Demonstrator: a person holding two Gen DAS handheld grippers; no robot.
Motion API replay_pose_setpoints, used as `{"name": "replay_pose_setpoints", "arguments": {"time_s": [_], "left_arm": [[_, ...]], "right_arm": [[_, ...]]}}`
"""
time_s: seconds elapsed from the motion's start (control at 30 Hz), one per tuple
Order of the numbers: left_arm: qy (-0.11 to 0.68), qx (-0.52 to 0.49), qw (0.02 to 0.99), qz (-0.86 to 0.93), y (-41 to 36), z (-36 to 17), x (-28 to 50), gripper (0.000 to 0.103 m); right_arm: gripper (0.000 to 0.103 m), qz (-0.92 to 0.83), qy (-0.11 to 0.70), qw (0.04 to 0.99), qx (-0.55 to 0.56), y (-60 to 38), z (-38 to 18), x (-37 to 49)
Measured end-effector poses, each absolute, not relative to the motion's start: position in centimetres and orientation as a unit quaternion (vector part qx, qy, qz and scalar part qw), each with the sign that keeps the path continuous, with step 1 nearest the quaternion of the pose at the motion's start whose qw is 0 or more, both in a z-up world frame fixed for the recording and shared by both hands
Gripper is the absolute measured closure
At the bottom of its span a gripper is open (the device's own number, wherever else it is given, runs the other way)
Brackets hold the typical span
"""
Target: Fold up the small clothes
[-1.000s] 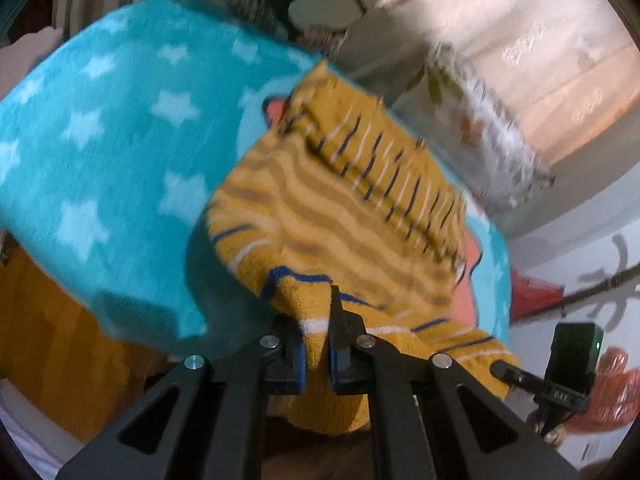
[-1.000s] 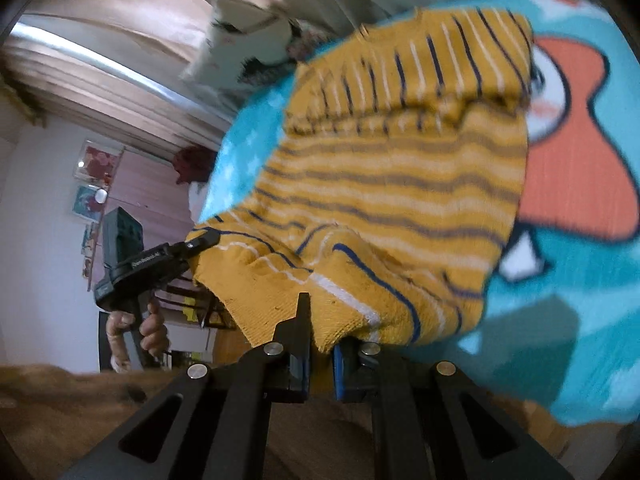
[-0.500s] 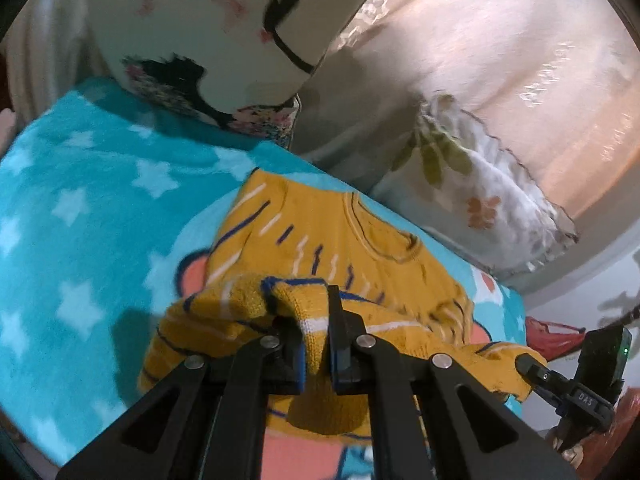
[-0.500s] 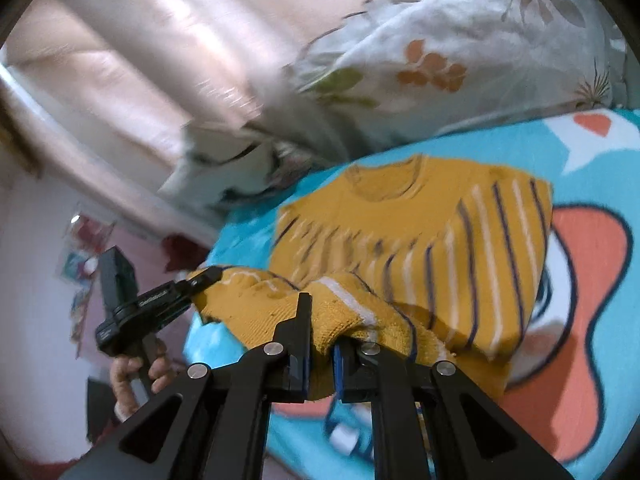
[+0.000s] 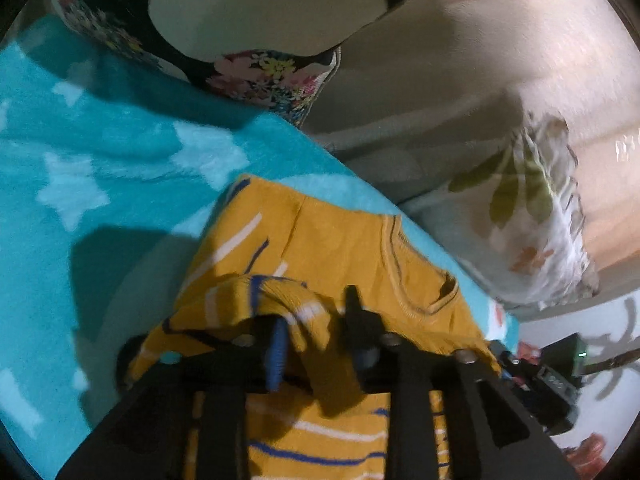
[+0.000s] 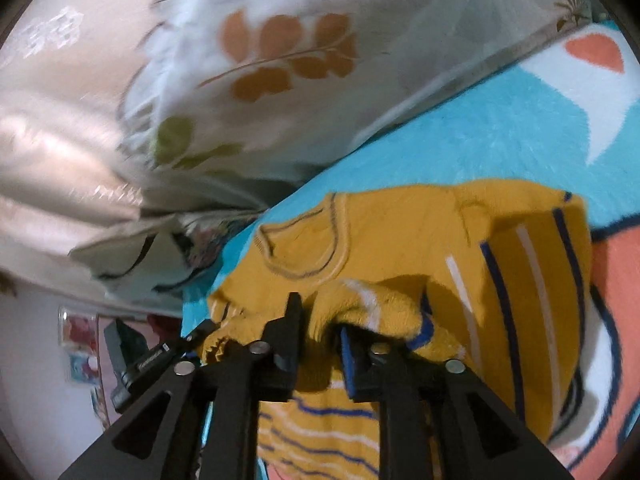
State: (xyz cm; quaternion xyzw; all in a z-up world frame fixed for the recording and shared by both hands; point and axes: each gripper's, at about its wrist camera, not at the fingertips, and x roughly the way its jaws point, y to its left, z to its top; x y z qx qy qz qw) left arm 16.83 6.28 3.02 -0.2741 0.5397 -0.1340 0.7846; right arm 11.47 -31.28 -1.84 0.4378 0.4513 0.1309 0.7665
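Observation:
A small mustard-yellow knit sweater (image 5: 340,248) with blue and white stripes lies on a turquoise star blanket (image 5: 80,184), its lower half folded up toward the neckline. My left gripper (image 5: 316,328) is open, with the folded hem draped loosely between its fingers. The sweater also shows in the right wrist view (image 6: 420,240). My right gripper (image 6: 320,324) is open too, the hem's other corner resting between its fingers. The other gripper shows at each view's edge.
A leaf-print pillow (image 6: 280,60) and a floral face-print pillow (image 5: 248,20) lean against a beige headboard just beyond the sweater. The blanket (image 6: 500,128) carries an orange cartoon print to the right. A wall with pictures (image 6: 76,344) lies left.
Both grippers carried the sweater's hem forward over its body toward the neckline, then opened and let go. The hem now lies on the upper half.

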Motion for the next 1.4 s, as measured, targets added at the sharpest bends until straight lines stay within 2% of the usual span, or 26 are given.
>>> {"name": "replay_pose_setpoints", "arguments": {"time_s": [0.03,0.07,0.13,0.17,0.37,0.47,0.53,0.6,0.83,0.9,1.0,1.03,1.07,1.1,1.3,1.4], "left_arm": [[0.537,-0.288,0.781,-0.135,6.4,2.8,17.2,0.058],[0.534,-0.300,0.779,-0.135,6.6,2.7,17.6,0.055],[0.528,-0.328,0.772,-0.132,7.0,2.4,18.1,0.044],[0.527,-0.340,0.768,-0.129,7.2,2.2,18.3,0.043],[0.544,-0.326,0.764,-0.119,7.1,1.8,18.4,0.043],[0.548,-0.300,0.772,-0.114,7.1,3.1,17.5,0.043],[0.546,-0.279,0.782,-0.111,7.2,4.0,16.6,0.038],[0.542,-0.245,0.797,-0.105,7.4,5.1,15.1,0.033],[0.542,-0.085,0.834,-0.054,6.9,5.1,9.0,0.033],[0.540,-0.047,0.839,-0.043,6.9,4.4,7.4,0.033],[0.547,-0.031,0.835,-0.042,6.9,3.0,6.2,0.033],[0.548,-0.031,0.835,-0.044,6.9,2.6,6.1,0.033],[0.548,-0.030,0.835,-0.044,7.0,2.4,6.0,0.033],[0.550,-0.028,0.834,-0.043,7.1,2.1,6.0,0.033],[0.558,-0.026,0.828,-0.041,7.3,1.6,6.7,0.033],[0.560,-0.026,0.827,-0.038,7.1,1.6,6.5,0.033]], "right_arm": [[0.069,0.127,0.452,0.763,0.443,-31.4,-2.2,12.0],[0.063,0.122,0.453,0.761,0.449,-31.6,-2.5,12.5],[0.045,0.103,0.446,0.763,0.455,-32.2,-2.8,13.3],[0.042,0.094,0.442,0.764,0.460,-32.5,-2.9,13.6],[0.041,0.076,0.429,0.767,0.471,-34.5,-2.6,14.7],[0.041,0.075,0.429,0.789,0.434,-35.2,-0.8,13.5],[0.041,0.069,0.437,0.805,0.395,-35.2,0.4,11.9],[0.040,0.066,0.449,0.818,0.354,-34.9,1.2,10.1],[0.041,0.048,0.476,0.854,0.203,-31.0,1.6,2.4],[0.041,0.037,0.487,0.853,0.186,-30.4,0.7,0.1],[0.041,0.049,0.506,0.833,0.218,-30.5,-1.3,-2.8],[0.049,0.054,0.512,0.826,0.229,-30.7,-2.1,-3.5],[0.061,0.058,0.514,0.822,0.239,-30.9,-2.6,-3.9],[0.092,0.064,0.520,0.813,0.255,-31.4,-3.4,-4.2],[0.095,-0.017,0.505,0.806,0.309,-37.0,-4.1,-5.5],[0.090,-0.049,0.529,0.798,0.284,-37.7,-4.3,-5.2]]}}
